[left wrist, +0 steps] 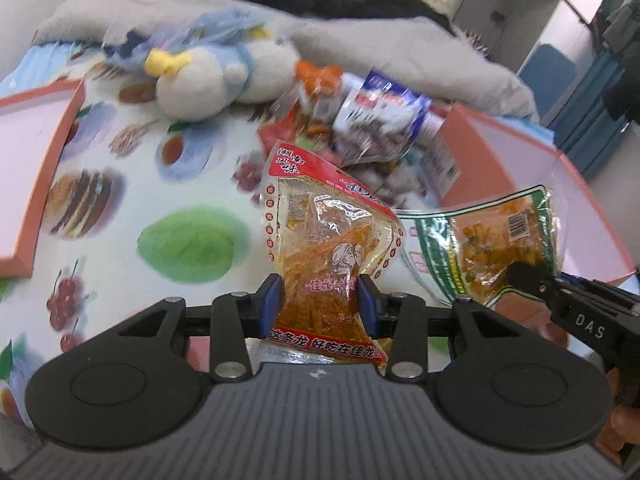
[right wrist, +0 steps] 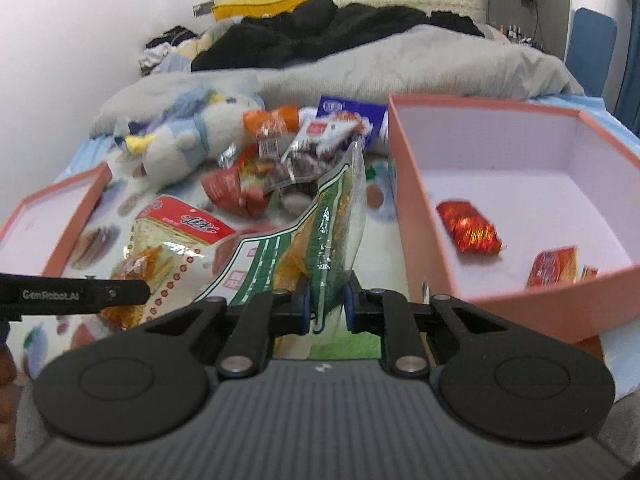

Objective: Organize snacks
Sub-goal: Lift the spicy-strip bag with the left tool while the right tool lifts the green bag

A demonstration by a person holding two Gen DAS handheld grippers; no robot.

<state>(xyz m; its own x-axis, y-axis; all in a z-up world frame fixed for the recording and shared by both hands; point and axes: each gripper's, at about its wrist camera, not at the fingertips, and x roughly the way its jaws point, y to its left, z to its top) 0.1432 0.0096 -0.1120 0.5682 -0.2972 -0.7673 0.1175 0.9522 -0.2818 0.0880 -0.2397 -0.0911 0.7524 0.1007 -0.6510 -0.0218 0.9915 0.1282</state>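
Observation:
My left gripper [left wrist: 320,300] is shut on a red-trimmed clear snack bag [left wrist: 324,240] of orange strips, held above the printed bed sheet. My right gripper [right wrist: 326,304] is shut on a green-trimmed snack bag [right wrist: 320,232], held just left of the pink box [right wrist: 516,304]. That green bag also shows in the left wrist view [left wrist: 480,248], with the right gripper's fingers [left wrist: 524,276] on it. The red-trimmed bag shows in the right wrist view [right wrist: 168,248] too. A pile of loose snack packets [right wrist: 288,152] lies further back on the bed.
The pink box holds a red foil packet [right wrist: 468,232] and two small orange packets [right wrist: 554,266]. The box lid [right wrist: 52,216] lies at the left. A plush toy [right wrist: 188,136] and grey blanket [right wrist: 400,68] lie behind the pile.

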